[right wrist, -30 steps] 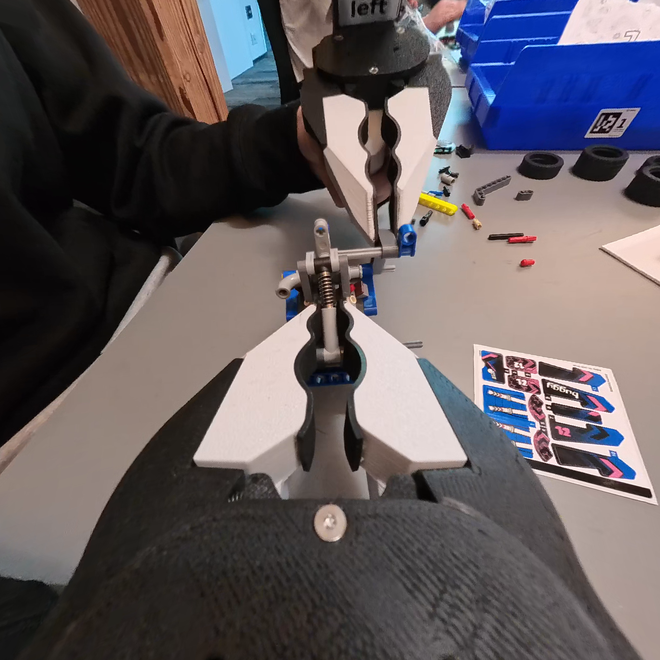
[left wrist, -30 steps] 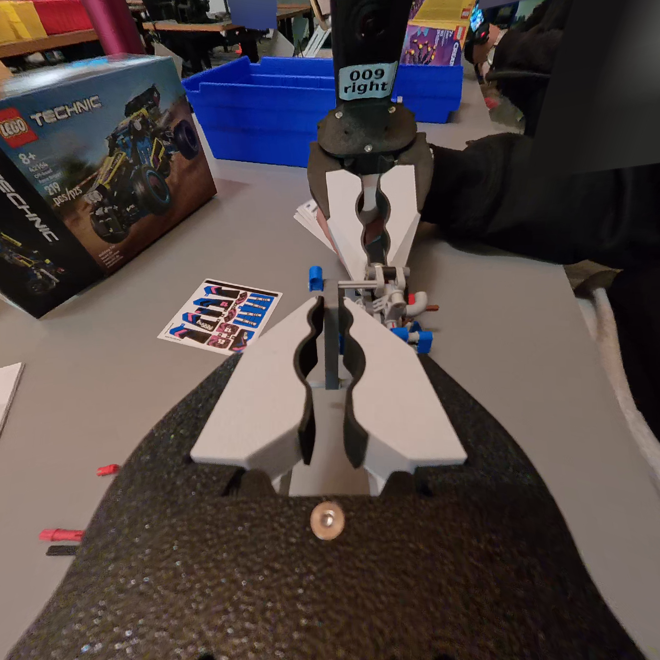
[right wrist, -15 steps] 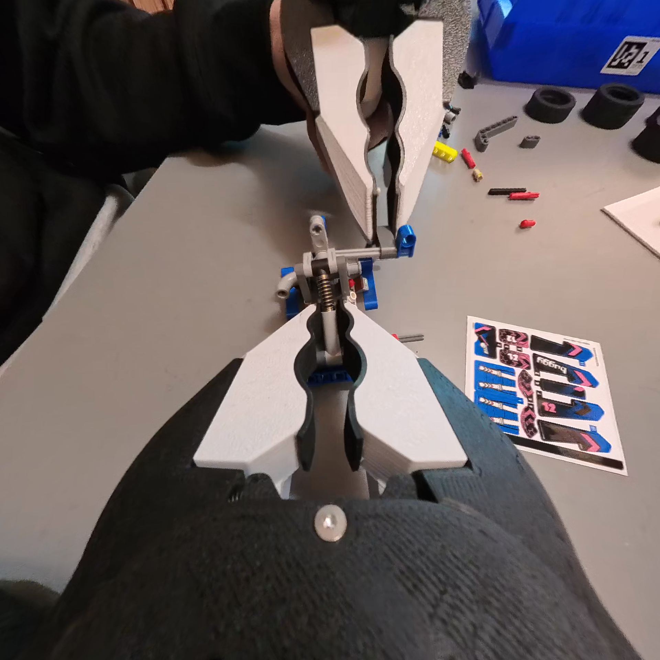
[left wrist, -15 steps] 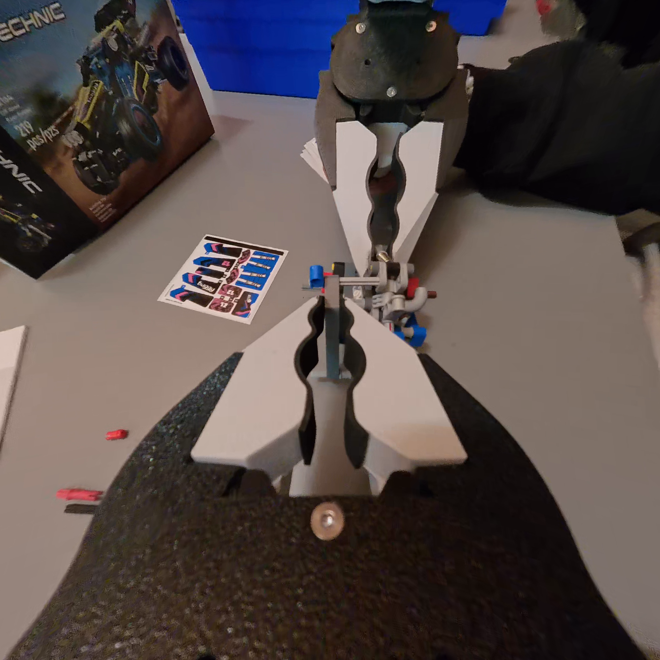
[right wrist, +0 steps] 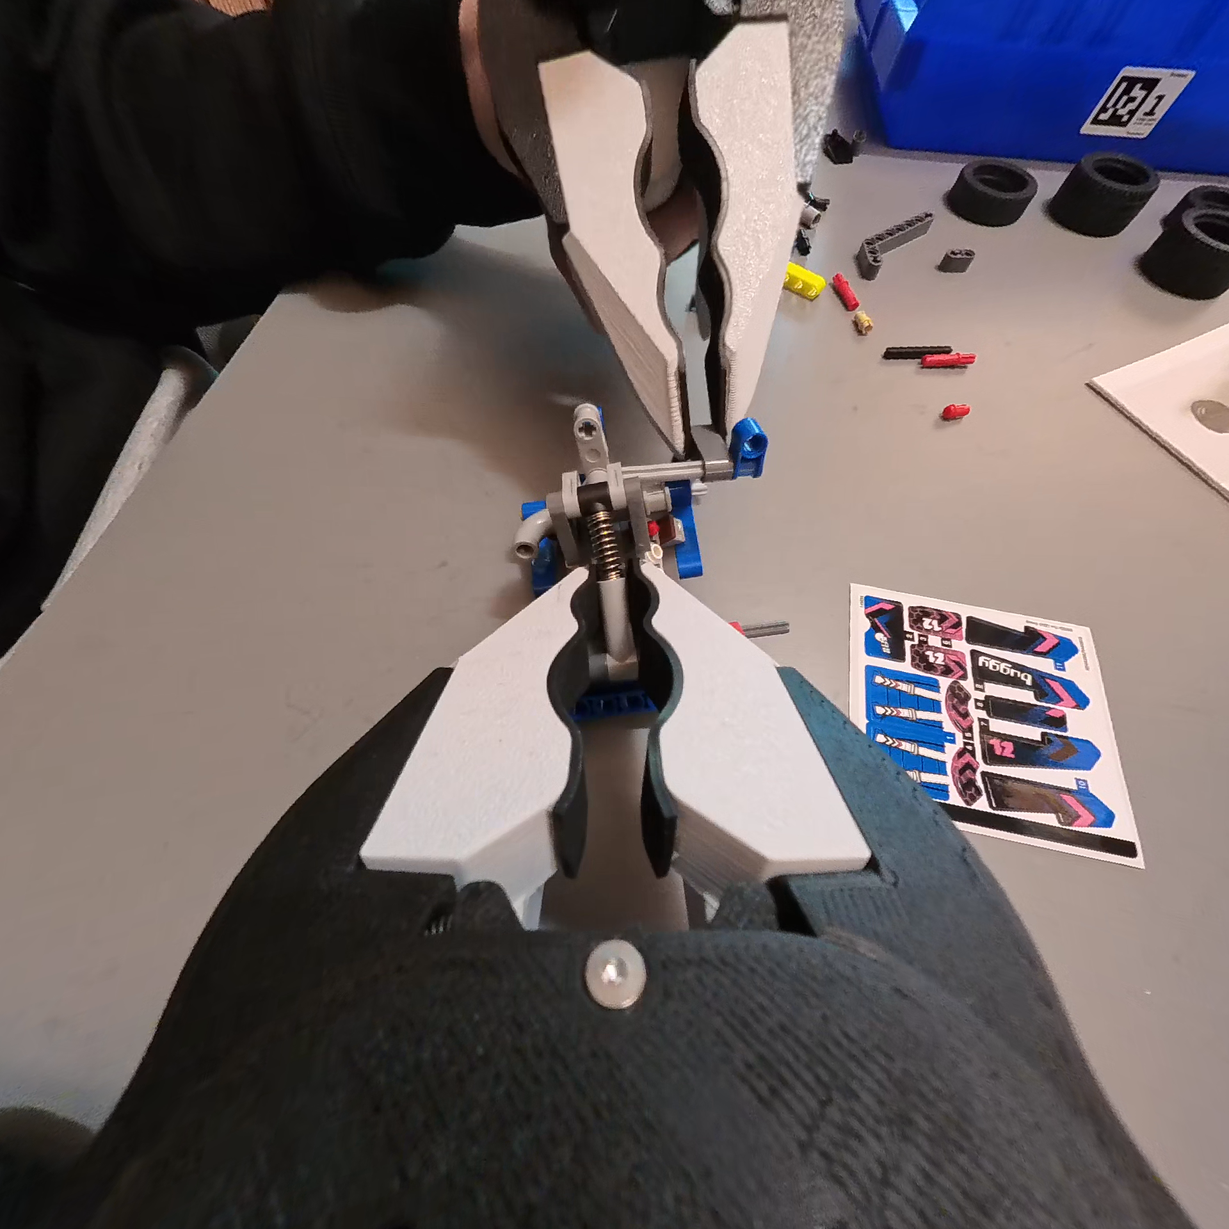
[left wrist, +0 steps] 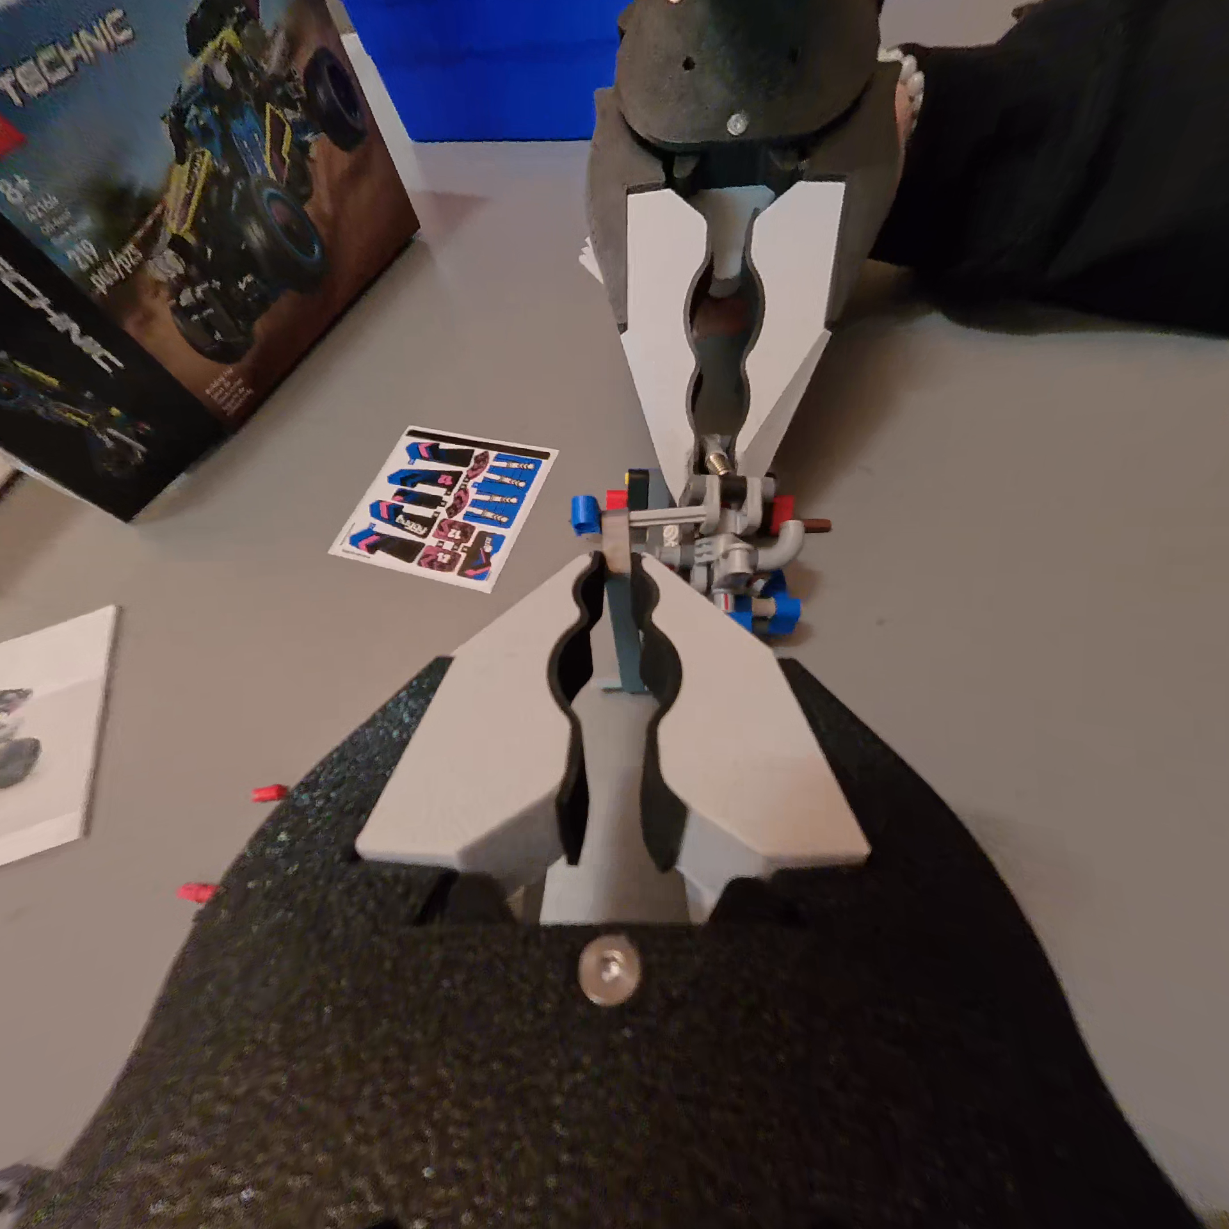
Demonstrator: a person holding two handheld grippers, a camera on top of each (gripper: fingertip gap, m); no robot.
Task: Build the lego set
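The right gripper (right wrist: pixel 615 585) clamps the shock absorber (right wrist: pixel 608 565) of the lego assembly (right wrist: pixel 615 512) on the bench (right wrist: pixel 332 505), long axis pointing away; the left gripper (left wrist: pixel 615 565) pinches a grey beam (left wrist: pixel 622 585) on its sideways axle (both now closer than before).

**Bystanders on the grey worktop**

Grey worktop (left wrist: pixel 997 598) underneath it all. Blue bin (right wrist: pixel 997 73) at one o'clock in the right wrist view, bearing a white square-code tag (right wrist: pixel 1137 100). Same blue bin (left wrist: pixel 479 66) at twelve o'clock in the left wrist view. Black sleeve (right wrist: pixel 233 133) at ten o'clock; another black sleeve (left wrist: pixel 1064 166) at two o'clock.
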